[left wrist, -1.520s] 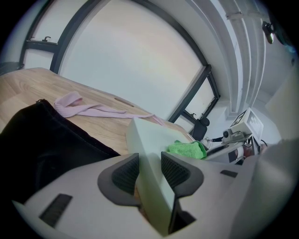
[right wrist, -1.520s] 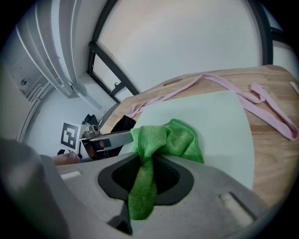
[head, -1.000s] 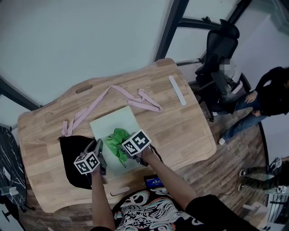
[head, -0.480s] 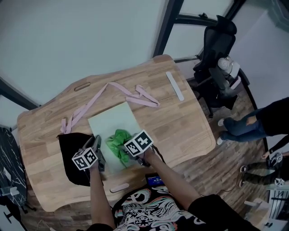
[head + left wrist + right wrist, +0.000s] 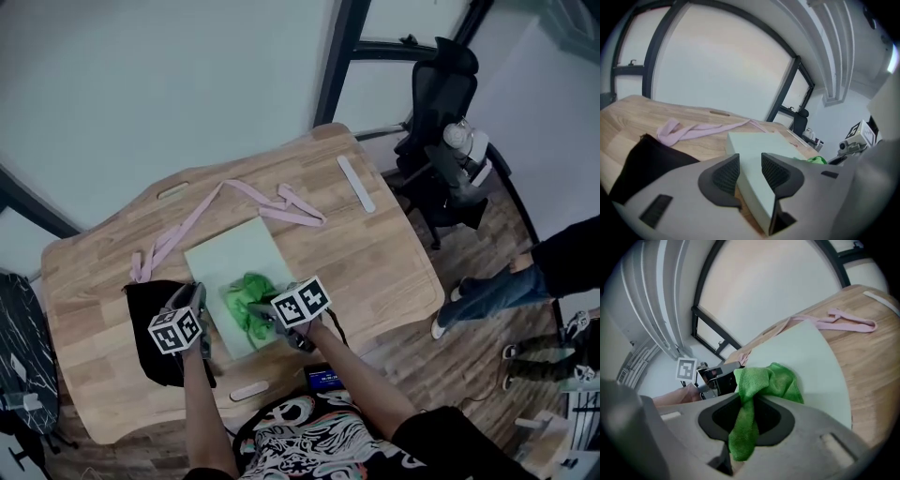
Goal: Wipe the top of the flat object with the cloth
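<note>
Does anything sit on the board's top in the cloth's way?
Nothing visible. The cloth, shut in the right gripper's jaws, rests on the board; the rest of its top is bare. The pink strap lies beyond its far edge.

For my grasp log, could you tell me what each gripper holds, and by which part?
The right gripper pinches the green cloth by a bunched fold; the left gripper clamps the pale flat board at its near corner.

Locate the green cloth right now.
In the head view, the green cloth lies bunched on the near half of the pale green board, at table centre, pinched in the jaws of the right gripper.
</note>
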The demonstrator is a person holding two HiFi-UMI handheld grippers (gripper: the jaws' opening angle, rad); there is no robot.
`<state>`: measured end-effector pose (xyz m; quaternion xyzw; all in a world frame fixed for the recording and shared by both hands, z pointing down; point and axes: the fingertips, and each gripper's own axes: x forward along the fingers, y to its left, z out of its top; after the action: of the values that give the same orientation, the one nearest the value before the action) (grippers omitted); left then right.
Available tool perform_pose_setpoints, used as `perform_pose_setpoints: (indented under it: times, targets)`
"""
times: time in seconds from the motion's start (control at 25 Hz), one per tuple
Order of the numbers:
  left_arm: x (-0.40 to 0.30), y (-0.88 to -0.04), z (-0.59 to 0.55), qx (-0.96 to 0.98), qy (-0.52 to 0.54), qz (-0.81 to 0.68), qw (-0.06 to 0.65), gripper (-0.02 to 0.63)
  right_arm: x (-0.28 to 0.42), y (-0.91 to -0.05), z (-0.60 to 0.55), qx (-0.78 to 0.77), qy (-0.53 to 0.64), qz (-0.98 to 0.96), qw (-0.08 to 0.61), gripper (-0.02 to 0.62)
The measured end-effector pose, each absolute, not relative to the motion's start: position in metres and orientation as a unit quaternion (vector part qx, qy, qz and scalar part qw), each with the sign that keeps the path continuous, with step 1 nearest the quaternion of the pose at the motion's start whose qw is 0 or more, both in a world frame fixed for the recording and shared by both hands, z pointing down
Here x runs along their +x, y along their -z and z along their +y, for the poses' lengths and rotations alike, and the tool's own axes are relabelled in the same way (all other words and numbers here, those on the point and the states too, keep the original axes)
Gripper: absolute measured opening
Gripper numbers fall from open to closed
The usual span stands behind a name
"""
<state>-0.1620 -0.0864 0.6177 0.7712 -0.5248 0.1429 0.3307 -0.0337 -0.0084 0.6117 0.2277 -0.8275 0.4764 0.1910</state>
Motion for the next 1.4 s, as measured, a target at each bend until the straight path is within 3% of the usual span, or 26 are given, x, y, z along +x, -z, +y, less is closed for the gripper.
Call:
perform_pose_setpoints:
  times: [0.12, 0.2, 0.28, 0.72, 0.92, 1.4]
  targets:
    - [-0.149, -0.591, -0.082, 0.789, -0.125, -0.519, 0.303, 0.142, -0.029, -0.601, -0.008, 0.264, -0.431, -0.843, 0.186, 0.078]
    - [-0.137, -0.577, -0.073, 0.800, -0.117, -0.508, 0.298, 0.054, -0.023, -0.597, -0.008, 0.298, -0.399, -0.845, 0.195, 0.078]
    - [-0.125, -0.568, -0.062, 0.808, -0.116, -0.501, 0.287, 0.025, -0.014, -0.588, -0.010, 0.340, -0.370, -0.844, 0.188, 0.078]
    - [-0.104, -0.486, -0.026, 0.829, -0.063, -0.527, 0.176, 0.014, 0.032, -0.478, -0.018, 0.482, -0.163, -0.858, 0.070, 0.078]
    - [-0.097, -0.456, -0.014, 0.818, -0.057, -0.555, 0.142, 0.014, 0.044, -0.458, 0.003, 0.477, -0.131, -0.865, 0.077, 0.078]
    - [-0.066, -0.433, 0.053, 0.795, -0.022, -0.589, 0.146, 0.009, 0.084, -0.442, 0.061, 0.459, -0.099, -0.878, 0.089, 0.078]
